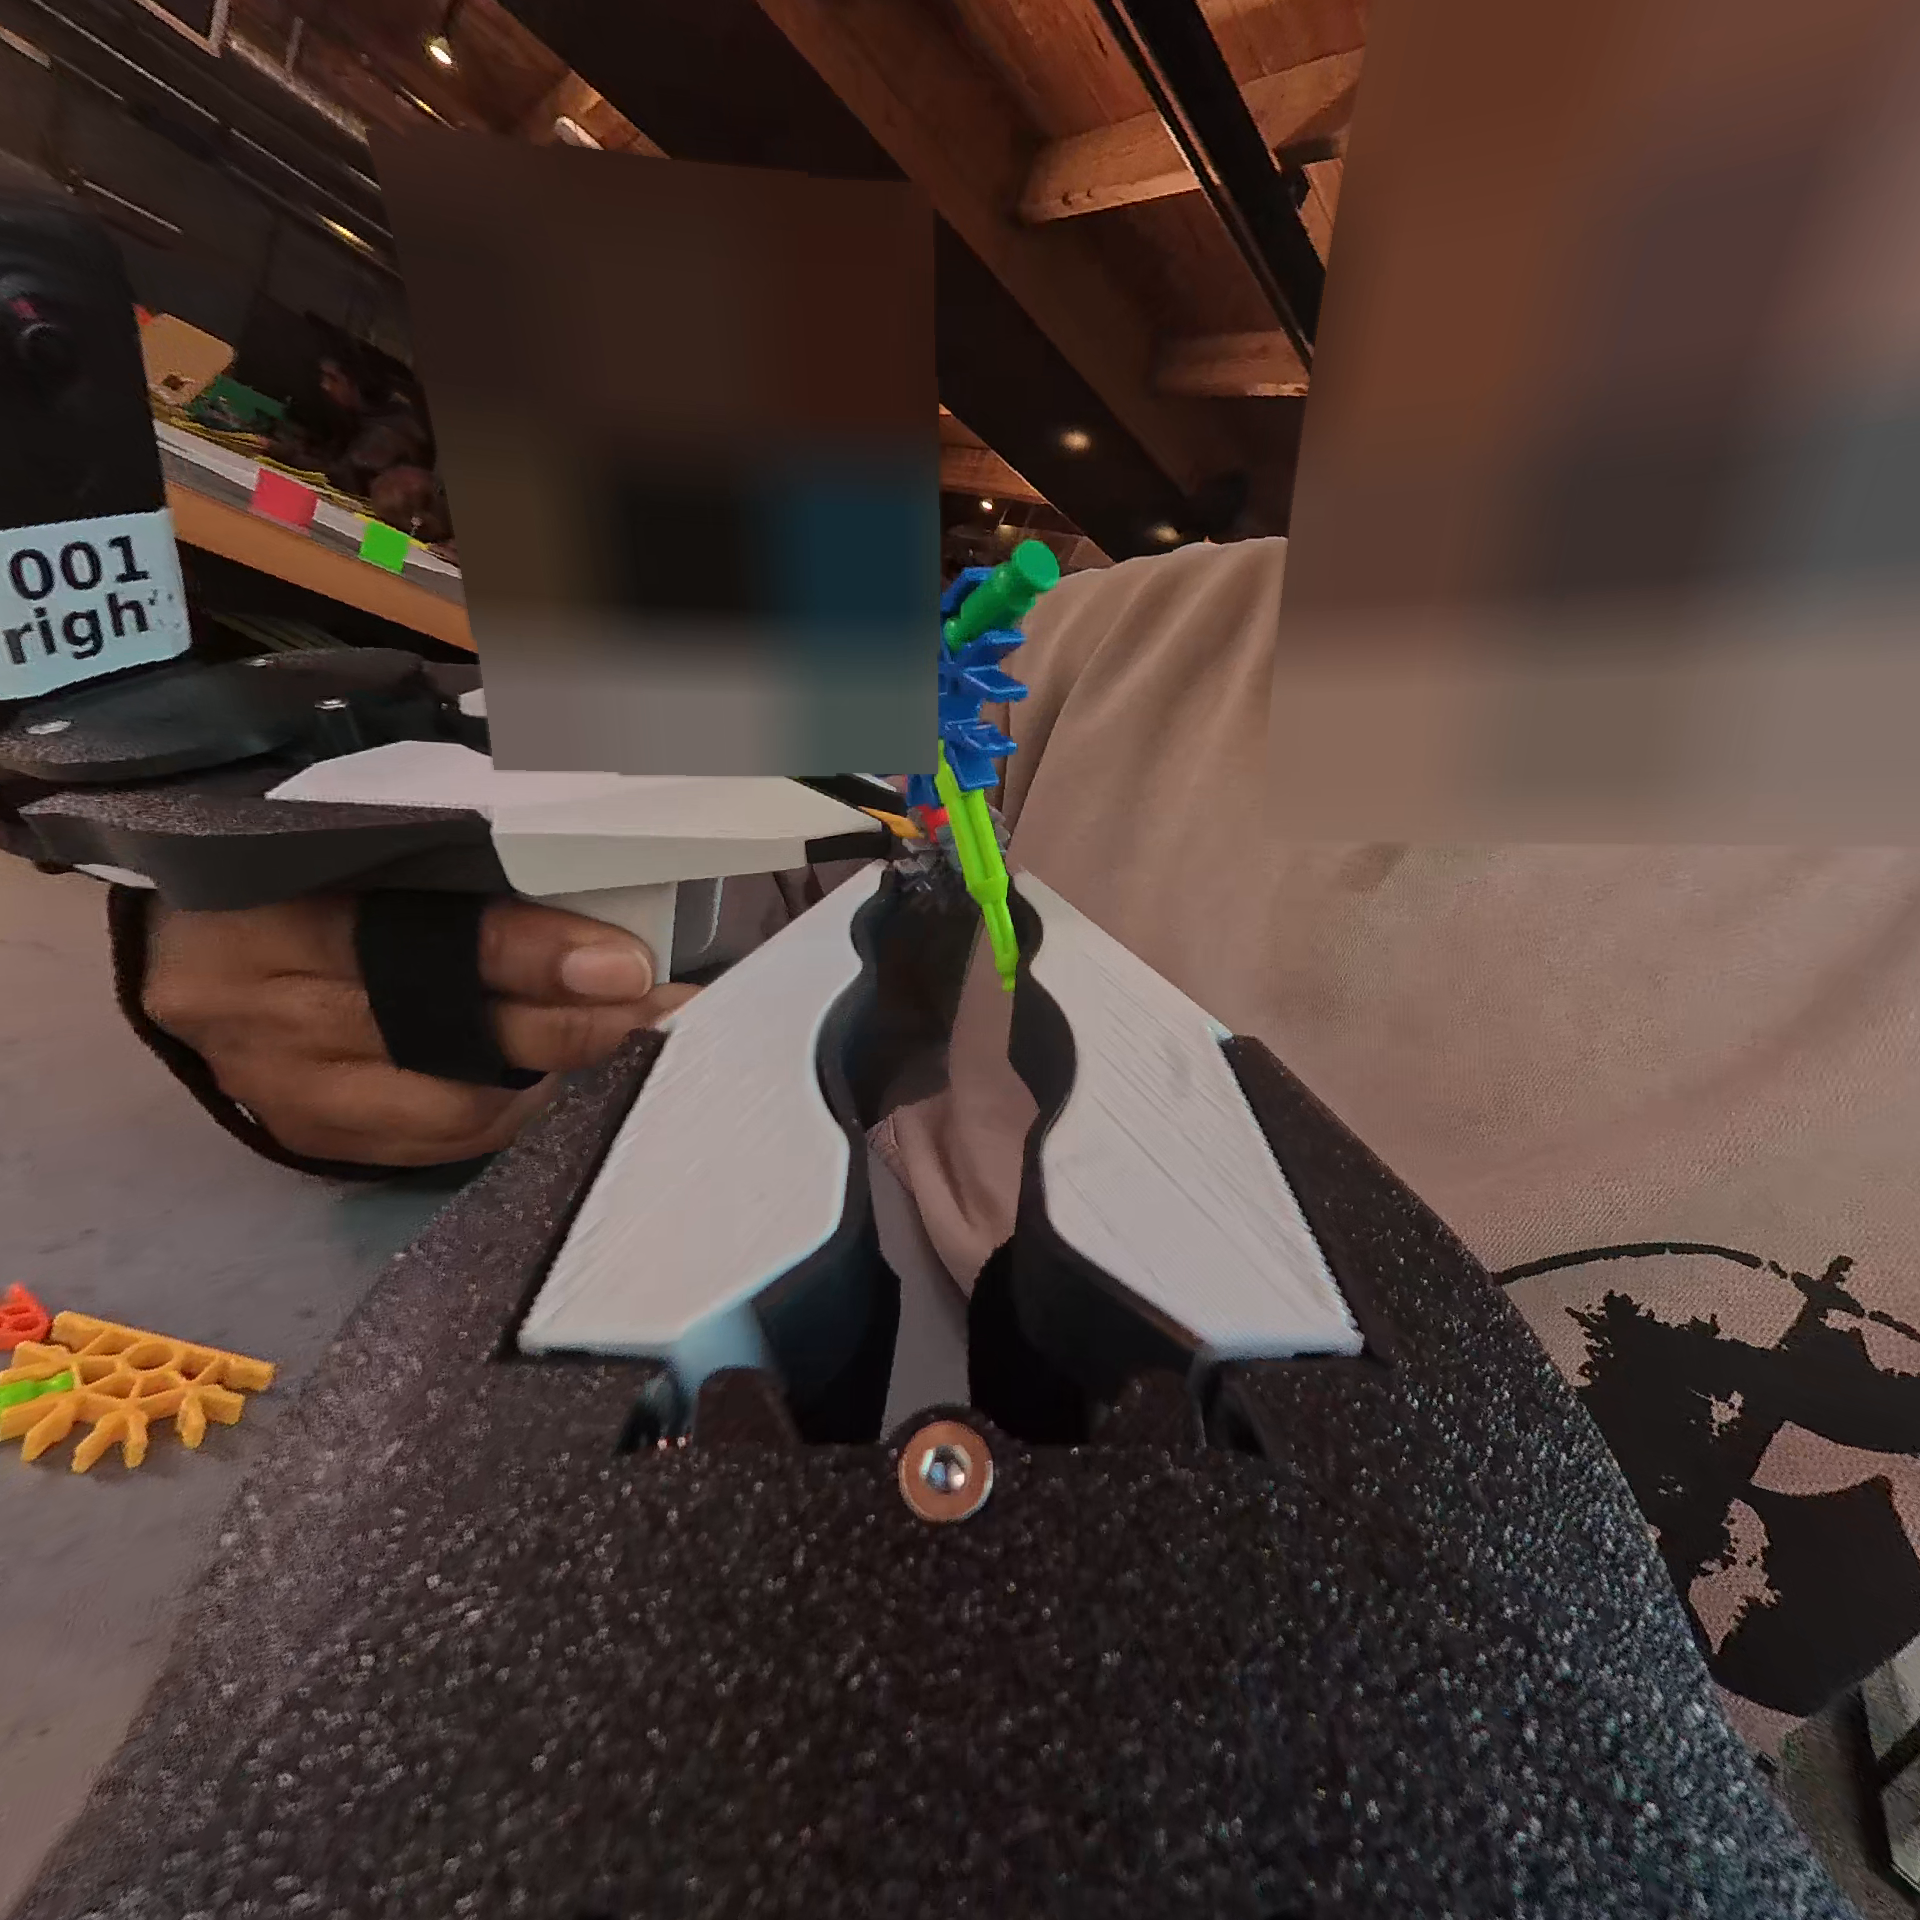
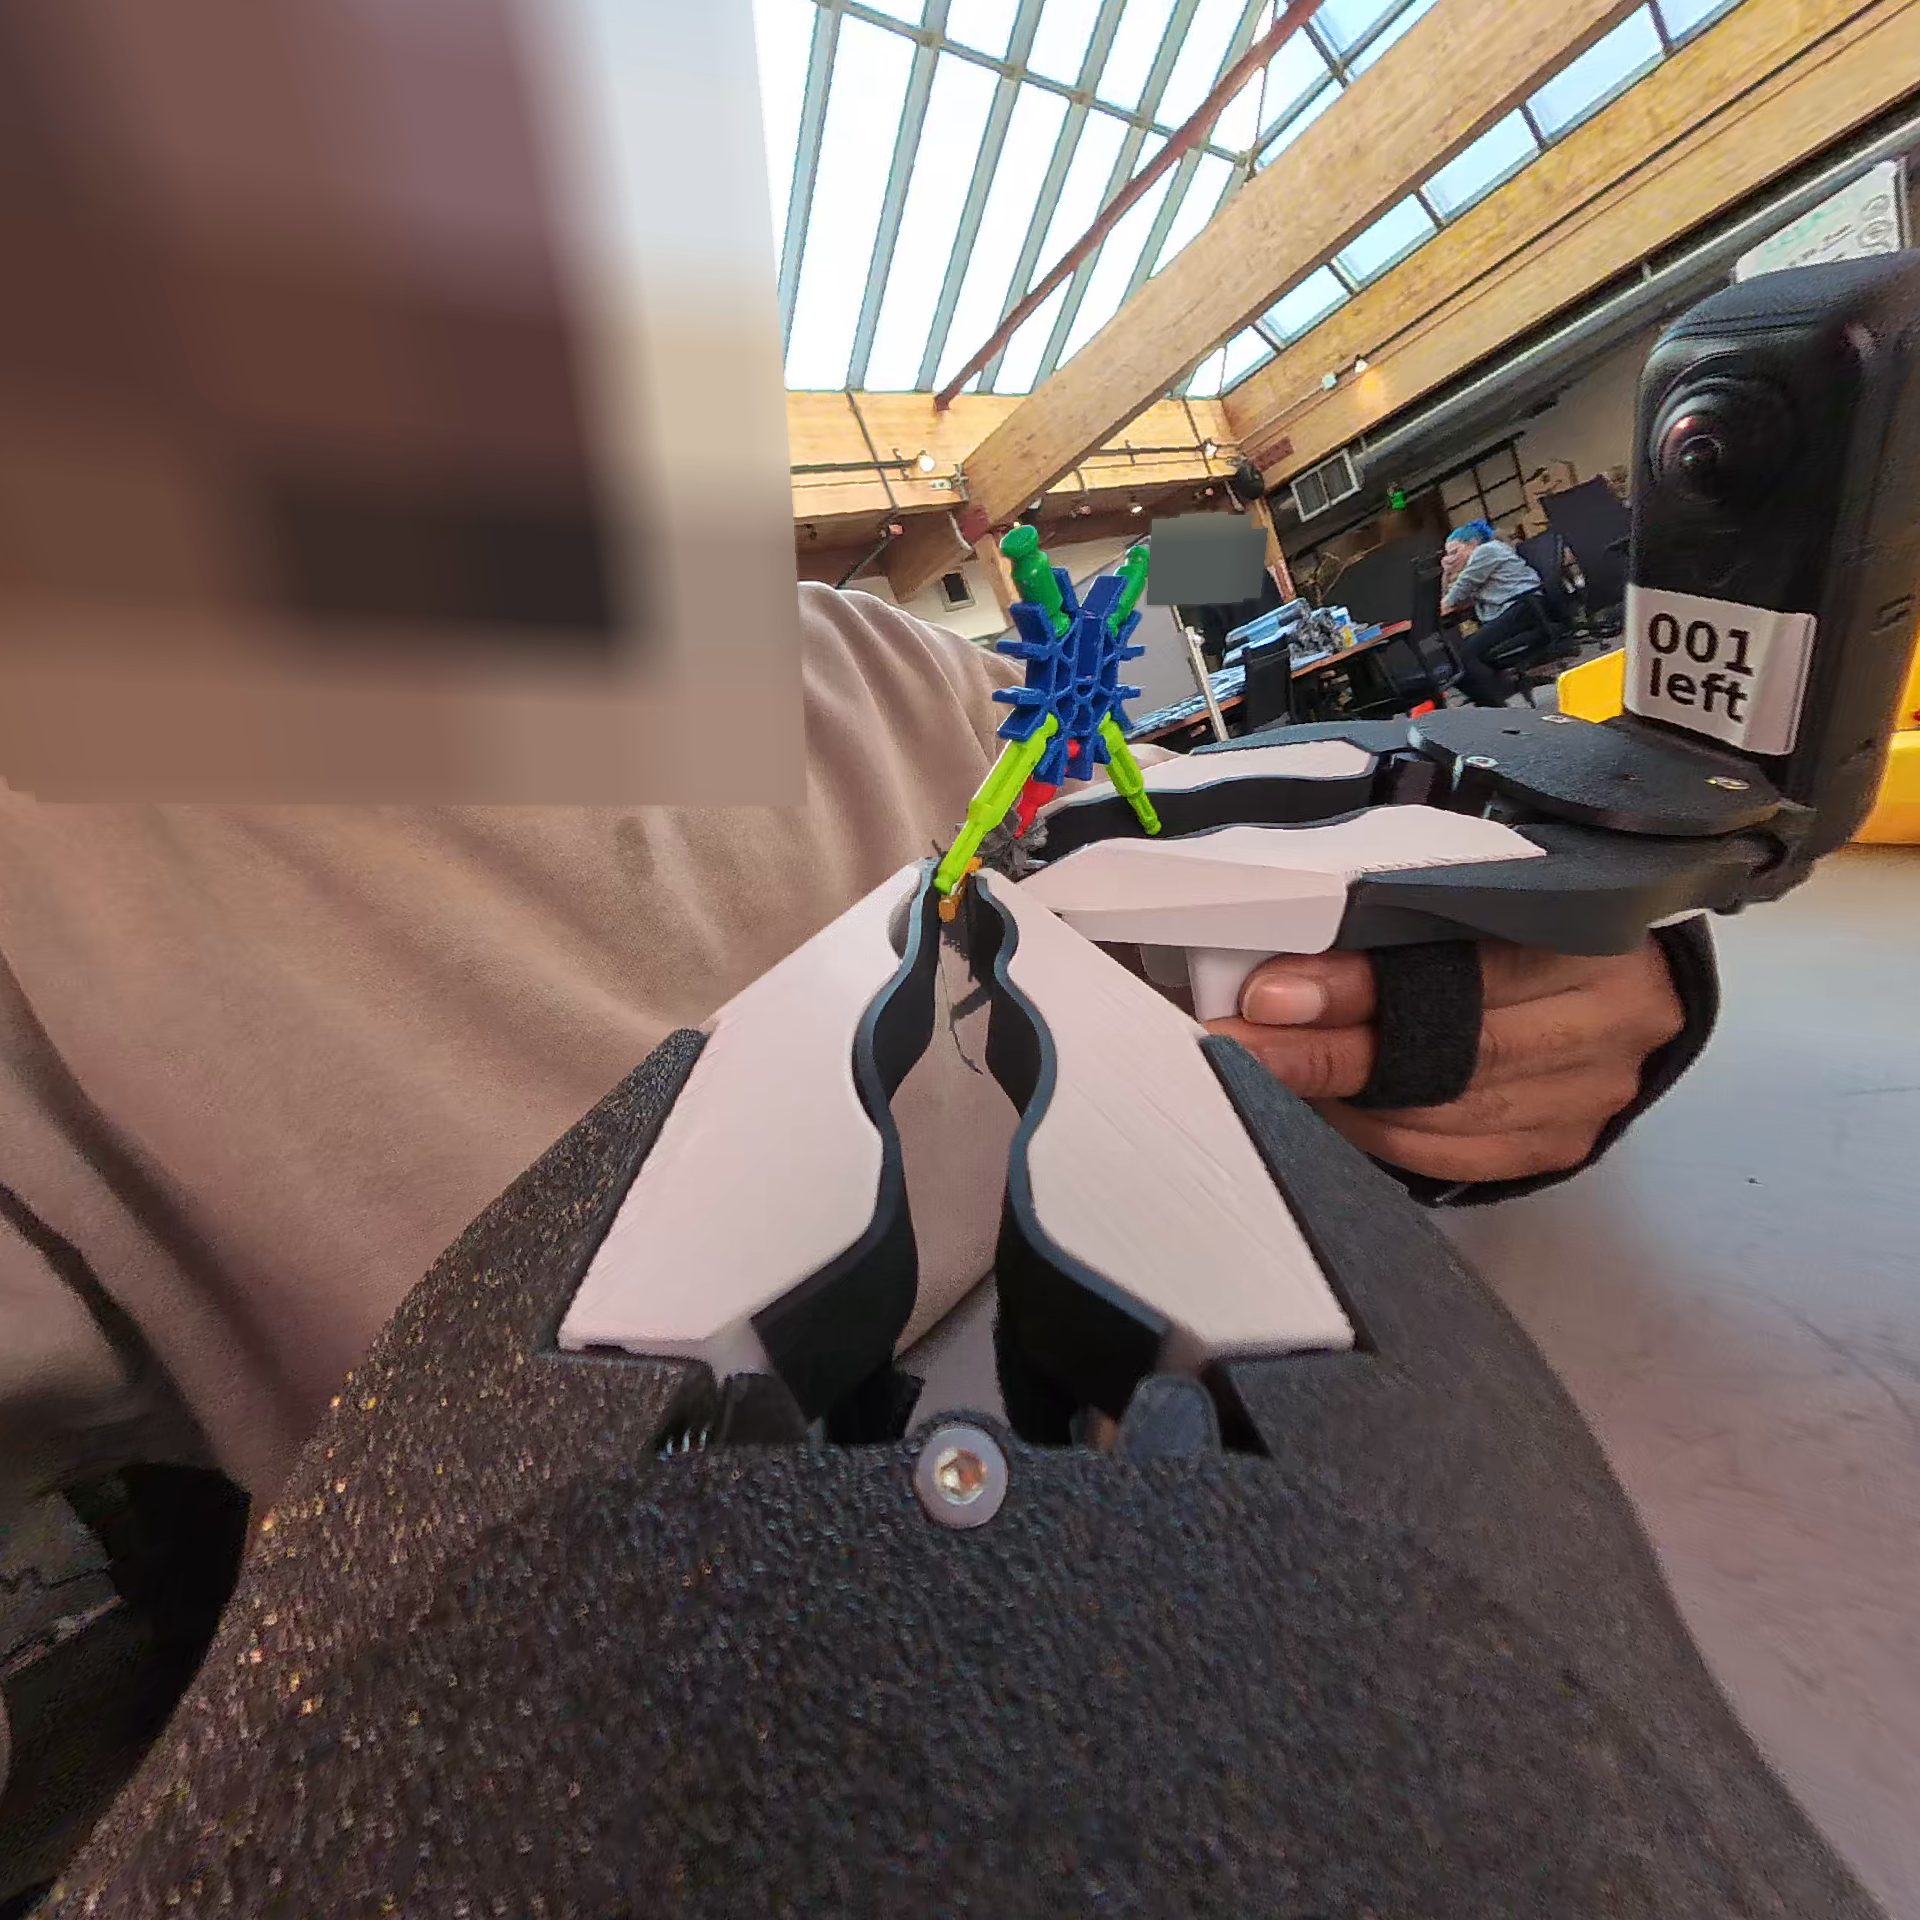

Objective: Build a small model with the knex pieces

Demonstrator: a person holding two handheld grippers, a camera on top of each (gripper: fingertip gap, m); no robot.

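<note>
Nearby, yellow connector pieces (image 1: 125,1387) on grey table (image 1: 114,1195), beige shirt (image 1: 1455,1039) behind.

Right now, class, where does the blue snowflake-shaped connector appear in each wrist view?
Left wrist view: blue connector sits just above centre, edge-on, over the fingertips.
Right wrist view: blue connector sits above centre, face-on, green rods crossing it.
Shared landmark: the dark green rod sticking up from its top.

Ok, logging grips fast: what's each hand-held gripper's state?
Left hand-held gripper: shut on the toy assembly.
Right hand-held gripper: shut on the same toy assembly.
</note>
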